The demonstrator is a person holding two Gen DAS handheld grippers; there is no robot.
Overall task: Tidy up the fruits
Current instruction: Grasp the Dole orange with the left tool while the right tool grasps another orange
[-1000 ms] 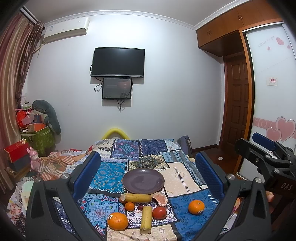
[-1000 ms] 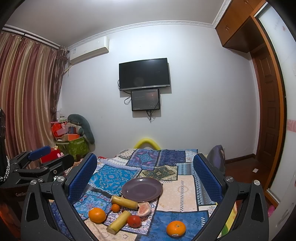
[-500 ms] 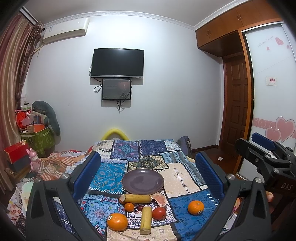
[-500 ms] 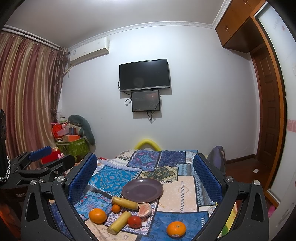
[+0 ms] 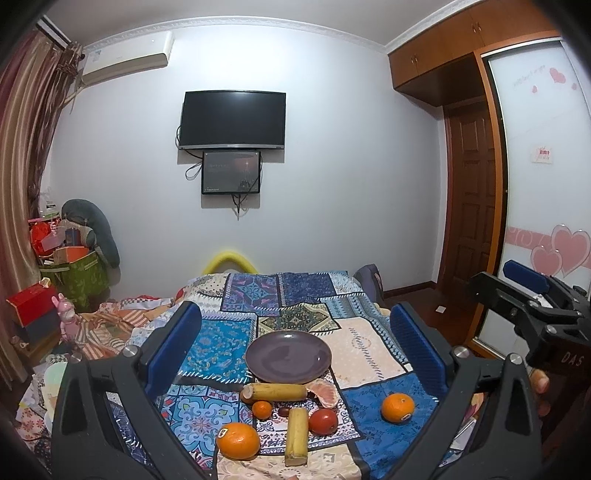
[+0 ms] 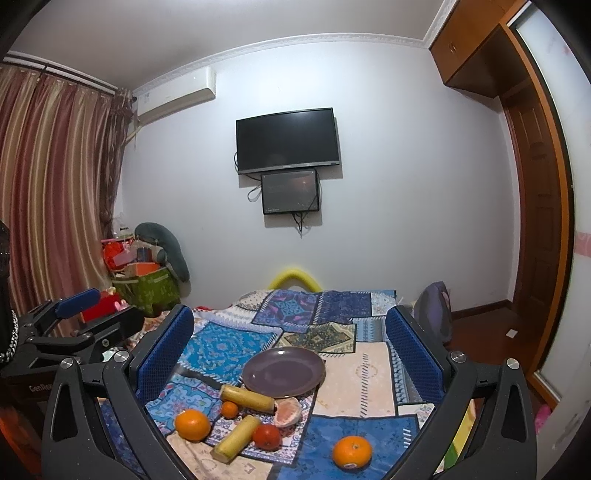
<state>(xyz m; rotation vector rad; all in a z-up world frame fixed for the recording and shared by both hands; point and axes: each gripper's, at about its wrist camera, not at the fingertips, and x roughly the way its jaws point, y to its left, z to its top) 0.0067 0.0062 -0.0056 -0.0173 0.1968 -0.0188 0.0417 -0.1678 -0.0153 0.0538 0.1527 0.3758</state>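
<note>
My left gripper [image 5: 293,343] hangs spread wide, holding nothing, fruit sitting on the quilt [image 5: 373,360] at 6 o'clock of the purple plate [image 5: 288,356]. My right gripper [image 6: 290,341] gapes empty too, lone orange [image 6: 352,451] at 5.

You face a white wall [image 5: 351,166]: black TV [image 5: 232,120], a smaller screen [image 5: 231,172] just below. Air conditioner [image 5: 127,59] high in the wall's left corner, striped curtains [image 6: 48,192] beside it. Wooden door [image 5: 474,206] and overhead cabinets [image 5: 461,33] right. Patchwork quilt [image 5: 221,339] covers the bed.
</note>
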